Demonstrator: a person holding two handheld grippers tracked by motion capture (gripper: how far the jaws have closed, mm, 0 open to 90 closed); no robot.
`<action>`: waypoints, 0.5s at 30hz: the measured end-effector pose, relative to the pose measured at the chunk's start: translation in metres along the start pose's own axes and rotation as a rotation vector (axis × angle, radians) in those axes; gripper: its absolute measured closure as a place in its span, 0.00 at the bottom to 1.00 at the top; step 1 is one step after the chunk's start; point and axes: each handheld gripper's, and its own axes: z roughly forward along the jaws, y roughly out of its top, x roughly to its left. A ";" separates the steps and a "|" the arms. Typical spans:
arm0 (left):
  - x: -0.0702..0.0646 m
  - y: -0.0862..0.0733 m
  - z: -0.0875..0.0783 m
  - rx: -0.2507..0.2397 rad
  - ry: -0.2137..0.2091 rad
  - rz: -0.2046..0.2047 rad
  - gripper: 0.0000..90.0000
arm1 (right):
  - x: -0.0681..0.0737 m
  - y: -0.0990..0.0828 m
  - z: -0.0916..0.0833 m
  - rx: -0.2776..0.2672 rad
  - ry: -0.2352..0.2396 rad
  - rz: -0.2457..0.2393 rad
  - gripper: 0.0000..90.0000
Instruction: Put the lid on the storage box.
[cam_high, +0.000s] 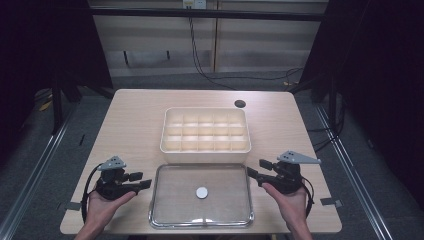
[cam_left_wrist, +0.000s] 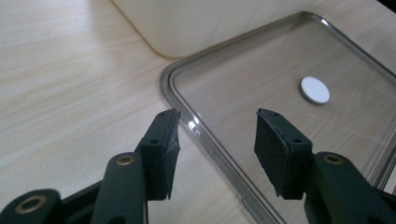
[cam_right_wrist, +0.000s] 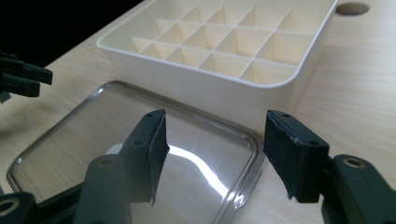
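Approach step, I judge: left gripper (cam_high: 141, 180) & right gripper (cam_high: 255, 168) both part-open, empty; white disc (cam_left_wrist: 314, 89) in clear tray (cam_left_wrist: 169, 77), ahead of left jaws, to their right; next needs reach in, straddle disc, close.

— Any lettering, label or number to read anywhere?
— None legible. Checked the white disc (cam_left_wrist: 314, 89), the clear tray (cam_high: 152, 200), the cream divider box (cam_high: 205, 150) and the worktop (cam_high: 135, 115): all plain (disc face blank too).
— And on the back wall?
— Too small and dim to make out.
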 end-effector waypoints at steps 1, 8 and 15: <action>0.000 -0.002 -0.001 0.000 0.004 -0.002 0.57 | -0.001 -0.006 0.007 0.017 -0.012 -0.001 0.43; 0.001 -0.009 0.004 0.028 -0.016 -0.009 0.56 | -0.010 -0.025 0.016 0.074 -0.005 0.035 0.42; 0.003 -0.009 0.017 0.067 -0.021 -0.013 0.55 | -0.027 -0.036 0.024 0.161 0.014 0.079 0.50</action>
